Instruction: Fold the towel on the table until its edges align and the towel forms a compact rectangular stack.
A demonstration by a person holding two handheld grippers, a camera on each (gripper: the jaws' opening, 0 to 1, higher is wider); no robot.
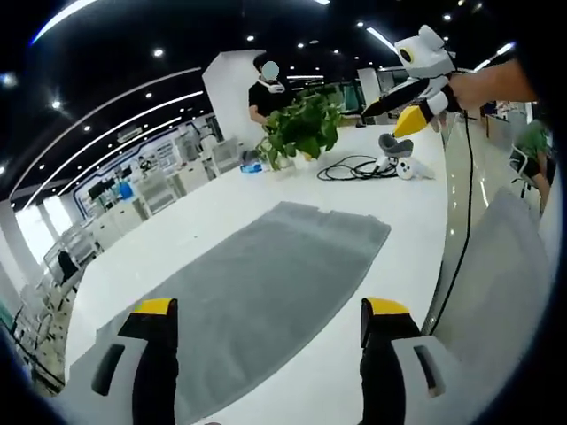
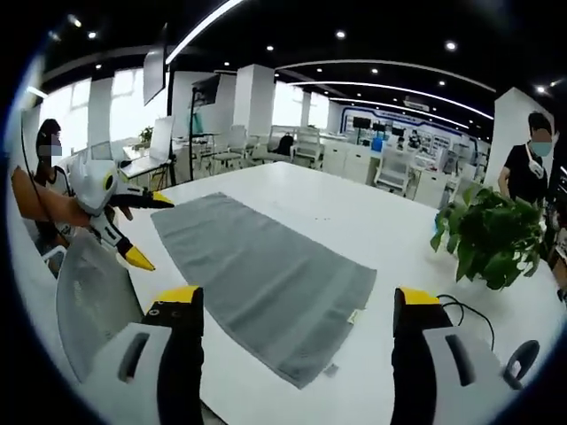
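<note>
In the left gripper view, the left gripper rises from the bottom edge with its 2 yellow-tipped black jaws spread wide and nothing between them, hovering above the near end of the towel. The right gripper view shows the right gripper the same way: 2 yellow-tipped jaws set wide apart, empty, above the towel's near edge.

No readable writing or brand shows anywhere; a small pale tag at the towel's near corner in the right gripper view is too small to read.

The towel is plain grey, spread flat and unfolded as 1 long rectangle on the white table, its surface smooth, its far end slightly rumpled in the left gripper view.

Beyond the towel, a leafy green potted plant stands on the table, with a coiled black cable beside it. A person in a black top stands behind the plant. Farther back are white desks and chairs under long ceiling light strips.
</note>
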